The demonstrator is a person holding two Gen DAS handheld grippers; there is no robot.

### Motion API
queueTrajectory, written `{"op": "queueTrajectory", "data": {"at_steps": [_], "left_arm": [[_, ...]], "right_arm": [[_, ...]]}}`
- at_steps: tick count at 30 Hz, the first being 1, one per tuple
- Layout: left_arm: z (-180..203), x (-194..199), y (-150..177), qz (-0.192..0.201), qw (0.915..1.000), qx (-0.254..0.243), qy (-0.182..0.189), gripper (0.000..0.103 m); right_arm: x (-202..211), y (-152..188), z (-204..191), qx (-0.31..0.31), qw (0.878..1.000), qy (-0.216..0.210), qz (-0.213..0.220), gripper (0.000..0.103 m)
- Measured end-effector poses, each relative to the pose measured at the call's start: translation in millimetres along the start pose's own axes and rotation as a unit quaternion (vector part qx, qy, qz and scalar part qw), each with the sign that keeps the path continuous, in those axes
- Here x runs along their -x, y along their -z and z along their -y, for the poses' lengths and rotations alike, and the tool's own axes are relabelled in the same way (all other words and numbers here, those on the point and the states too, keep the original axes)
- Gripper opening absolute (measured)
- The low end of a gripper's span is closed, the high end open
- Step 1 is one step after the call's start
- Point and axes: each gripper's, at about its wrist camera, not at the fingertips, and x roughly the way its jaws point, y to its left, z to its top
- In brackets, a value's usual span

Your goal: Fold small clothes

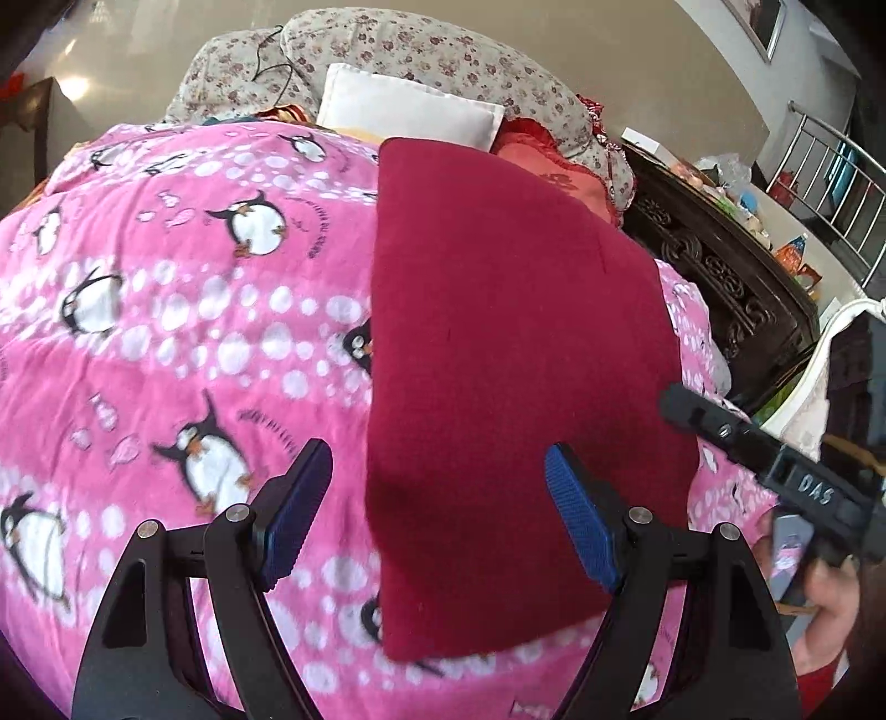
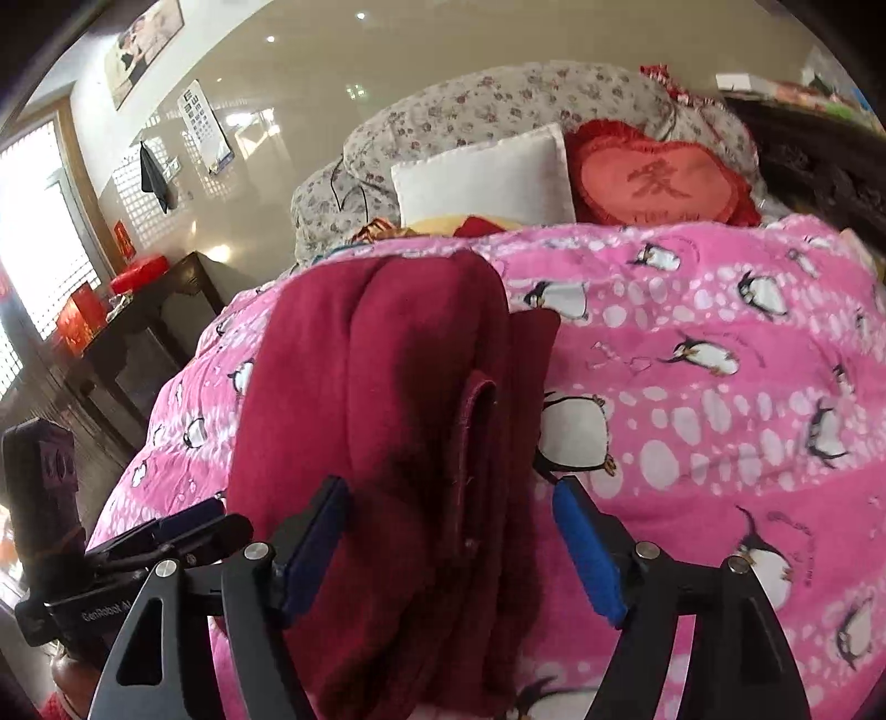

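Observation:
A dark red garment [image 1: 515,387] lies folded flat on the pink penguin blanket [image 1: 183,310]. My left gripper [image 1: 437,498] is open just above its near left edge, holding nothing. In the right wrist view the same garment [image 2: 387,421] shows as a thick folded stack with layered edges on its right side. My right gripper [image 2: 448,531] is open, its jaws straddling the near end of the stack without closing on it. The right gripper also shows in the left wrist view [image 1: 775,459] at the garment's right edge. The left gripper shows in the right wrist view [image 2: 183,531] at the left.
A white pillow [image 1: 410,111], a floral quilt [image 1: 421,50] and a red heart cushion [image 2: 659,183] lie at the head of the bed. A dark carved headboard or cabinet [image 1: 714,266] stands to the right. A dark table [image 2: 138,327] with red items stands by the window.

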Motion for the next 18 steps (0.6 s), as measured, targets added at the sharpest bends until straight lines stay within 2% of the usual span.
{"op": "queueTrajectory", "data": {"at_steps": [8,18], "left_arm": [[1,-28,-14,-0.017,0.9997,-0.009,0.014,0.081],[1,-38,-20,-0.017,0.9996,-0.017,0.018,0.086]], "right_arm": [[-29,-6,16,-0.029,0.997,-0.064,-0.003,0.08],[-38,-1,9,-0.022,0.998,-0.062,0.007,0.082]]}}
